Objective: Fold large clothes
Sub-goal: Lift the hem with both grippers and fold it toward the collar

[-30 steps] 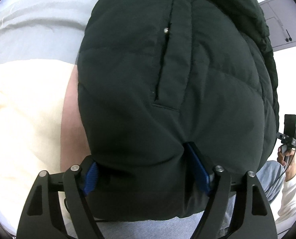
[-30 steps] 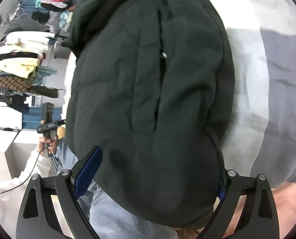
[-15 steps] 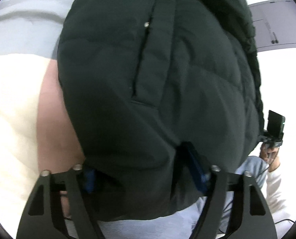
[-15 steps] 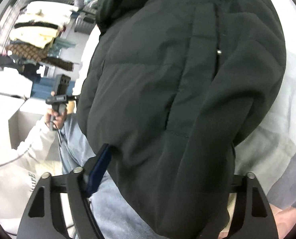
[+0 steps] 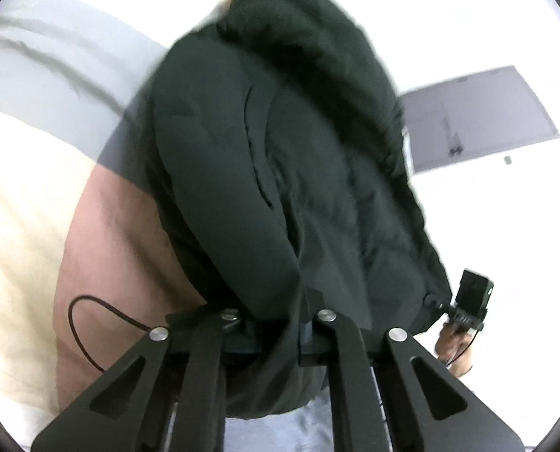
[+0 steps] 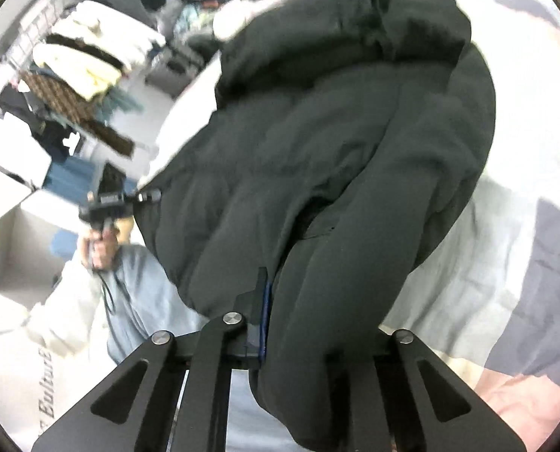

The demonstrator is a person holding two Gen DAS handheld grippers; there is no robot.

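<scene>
A large dark green padded jacket (image 5: 287, 173) fills the middle of both views and lies on a bed cover. My left gripper (image 5: 278, 320) is shut on the jacket's near hem, with the fabric bunched between its jaws. In the right wrist view the same jacket (image 6: 340, 158) hangs over my right gripper (image 6: 295, 324), which is shut on another part of the hem; one blue pad (image 6: 266, 312) shows beside the fabric, the other is hidden. The jacket is lifted and blurred by motion.
The bed cover has cream (image 5: 12, 226), pink (image 5: 110, 248) and grey (image 5: 72, 86) patches. The person's jeans (image 6: 144, 286) are close in front. Shelves of folded clothes (image 6: 80, 52) and white boxes (image 6: 16, 188) stand at left. A grey panel (image 5: 476, 116) is on the wall.
Both grippers closed from wide open onto the jacket's hem. The jacket has been drawn up and bunched narrower, and the views have tilted.
</scene>
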